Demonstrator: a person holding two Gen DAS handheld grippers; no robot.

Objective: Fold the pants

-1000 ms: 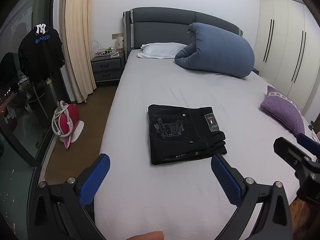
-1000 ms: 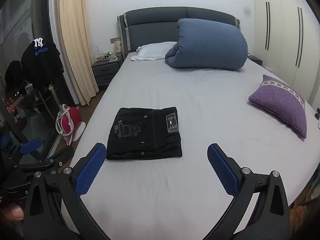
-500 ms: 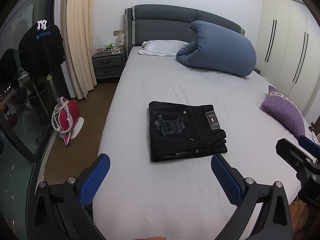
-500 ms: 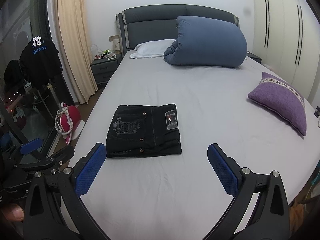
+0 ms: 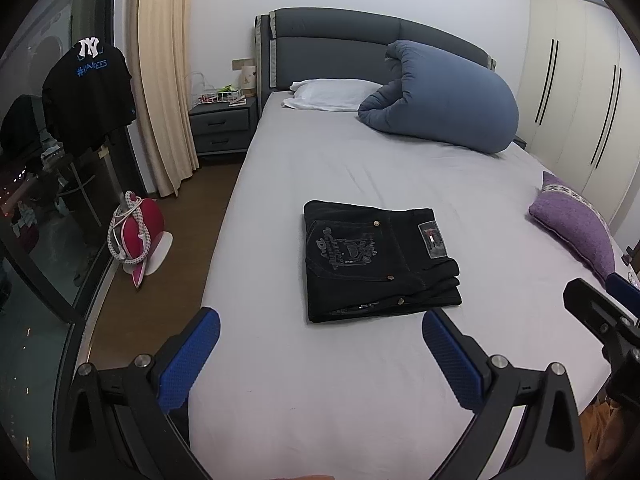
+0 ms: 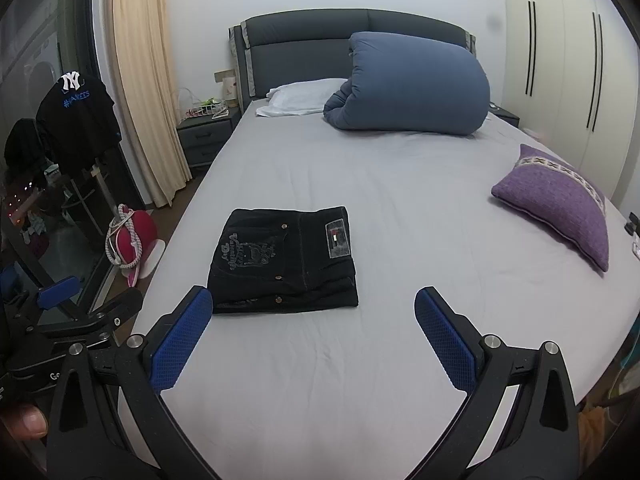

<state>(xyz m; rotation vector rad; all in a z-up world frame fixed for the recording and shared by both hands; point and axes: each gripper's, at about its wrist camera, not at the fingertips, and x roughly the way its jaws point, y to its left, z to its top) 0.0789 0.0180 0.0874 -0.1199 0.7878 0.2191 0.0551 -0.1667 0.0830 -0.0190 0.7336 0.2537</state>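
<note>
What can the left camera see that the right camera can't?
Only the left wrist view shows the right gripper from the side, at its right edge. Only the right wrist view shows the left gripper from the side, plus a thumb in the bottom-left corner. Both show the folded pants on the bed, the blue duvet, the purple cushion and the black shirt.

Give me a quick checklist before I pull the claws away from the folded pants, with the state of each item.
1. Pants folded into a compact stack: ok.
2. Stack lying fully on the bed, off the edge: ok.
3. Left claw open, holding nothing: ok.
4. Right claw open, holding nothing: ok.
5. Lower layers lined up evenly: cannot tell; the right edge looks slightly stepped.
6. Purple cushion apart from the pants: ok.
</note>
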